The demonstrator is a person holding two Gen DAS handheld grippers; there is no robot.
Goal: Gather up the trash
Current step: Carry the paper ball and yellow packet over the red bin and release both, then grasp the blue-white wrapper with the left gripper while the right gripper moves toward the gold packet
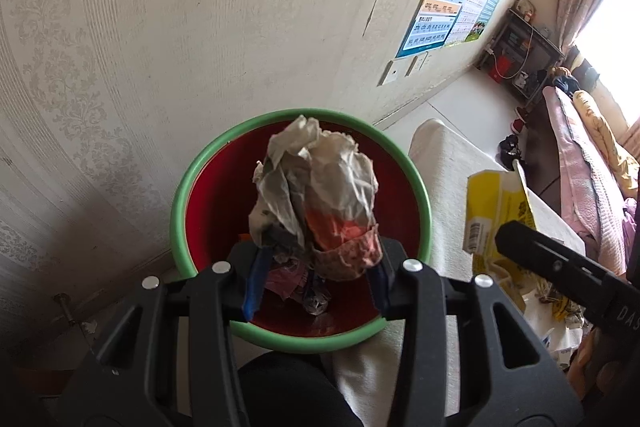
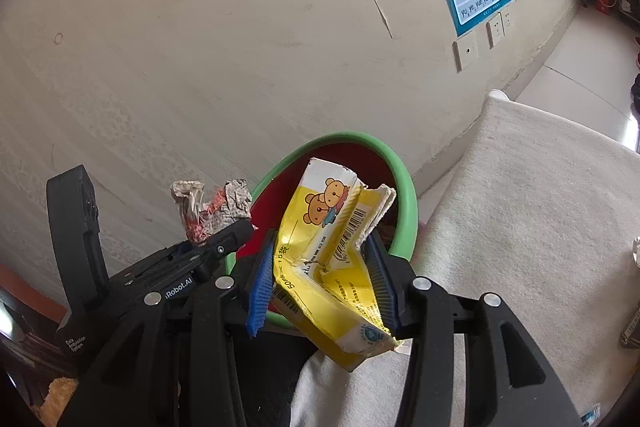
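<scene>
From the left wrist, the left gripper (image 1: 316, 263) pinches a crumpled paper wad (image 1: 316, 195) directly above the red bin with a green rim (image 1: 182, 195), other litter lying inside. From the right wrist, the right gripper (image 2: 324, 281) clamps a flattened yellow carton (image 2: 320, 267) (cartoon bears printed on it) over the bin's rim (image 2: 406, 203), the wad (image 2: 208, 211) at ten o'clock.

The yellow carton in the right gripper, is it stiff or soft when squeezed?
The yellow carton probably gives way easily: it is already creased and bent between the right gripper. Its torn edge suggests thin cardboard. It looks light and likely empty, so it should drop readily into the bin.
</scene>
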